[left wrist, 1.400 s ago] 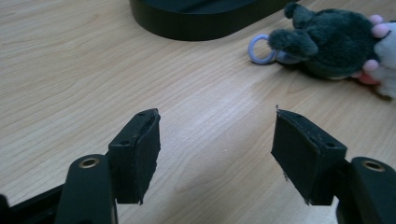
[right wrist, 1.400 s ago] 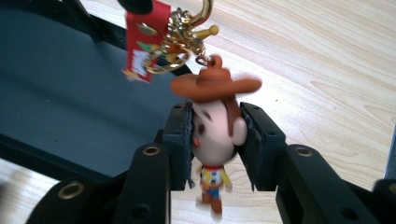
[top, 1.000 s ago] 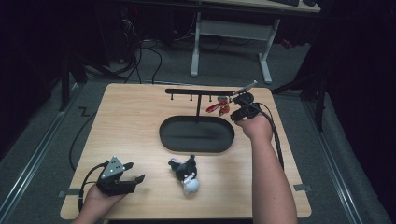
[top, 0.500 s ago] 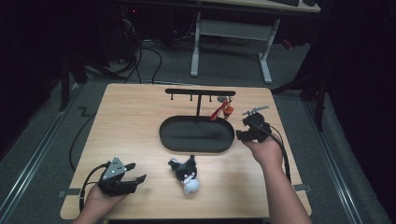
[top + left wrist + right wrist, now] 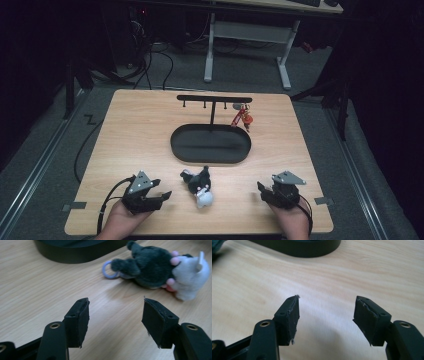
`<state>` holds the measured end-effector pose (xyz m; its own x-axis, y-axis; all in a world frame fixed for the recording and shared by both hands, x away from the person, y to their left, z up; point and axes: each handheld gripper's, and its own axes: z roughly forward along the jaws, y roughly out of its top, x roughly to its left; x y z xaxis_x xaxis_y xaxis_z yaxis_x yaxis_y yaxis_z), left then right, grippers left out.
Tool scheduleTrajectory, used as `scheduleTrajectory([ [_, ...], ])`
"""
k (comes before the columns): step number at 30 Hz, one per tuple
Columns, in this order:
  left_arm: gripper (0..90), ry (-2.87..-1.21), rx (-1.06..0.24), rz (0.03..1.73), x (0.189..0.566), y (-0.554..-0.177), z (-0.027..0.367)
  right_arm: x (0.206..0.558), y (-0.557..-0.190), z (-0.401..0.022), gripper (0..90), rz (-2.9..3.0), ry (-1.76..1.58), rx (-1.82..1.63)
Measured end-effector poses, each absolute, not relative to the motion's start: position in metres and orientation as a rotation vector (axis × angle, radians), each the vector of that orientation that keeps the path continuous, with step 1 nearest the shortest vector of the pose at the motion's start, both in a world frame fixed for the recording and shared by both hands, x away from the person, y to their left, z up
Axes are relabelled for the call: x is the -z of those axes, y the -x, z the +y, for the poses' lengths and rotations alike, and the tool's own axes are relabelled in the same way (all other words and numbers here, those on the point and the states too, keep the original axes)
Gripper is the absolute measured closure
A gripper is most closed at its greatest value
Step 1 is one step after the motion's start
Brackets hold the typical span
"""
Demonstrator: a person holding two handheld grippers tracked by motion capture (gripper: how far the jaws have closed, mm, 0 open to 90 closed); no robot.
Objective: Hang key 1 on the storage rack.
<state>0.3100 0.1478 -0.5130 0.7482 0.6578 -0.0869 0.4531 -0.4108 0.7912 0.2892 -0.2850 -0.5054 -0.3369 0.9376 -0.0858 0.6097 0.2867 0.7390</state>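
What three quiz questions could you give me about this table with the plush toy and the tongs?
1. True or false: the plush toy lies inside the black tray.
2. What hangs from the rack: A) a red key ring, B) a cup, C) a sock?
3. Fill in: both the left tongs and the right tongs are ____ and hold nothing.

Key: 1 false, it lies on the table; 2 A; 3 open.
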Motion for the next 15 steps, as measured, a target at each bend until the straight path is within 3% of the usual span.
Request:
scheduleTrajectory([
  [6,41.5,-2.072,-0.300,0.833,0.513,-0.306,0.126,0.504,-0.256,-0.298,39.6,2.001,-1.354,-0.924],
  [15,67.0,-2.165,-0.285,0.780,0.520,-0.309,0.095,0.513,-0.249,-0.297,40.3,2.036,-1.379,-0.934],
])
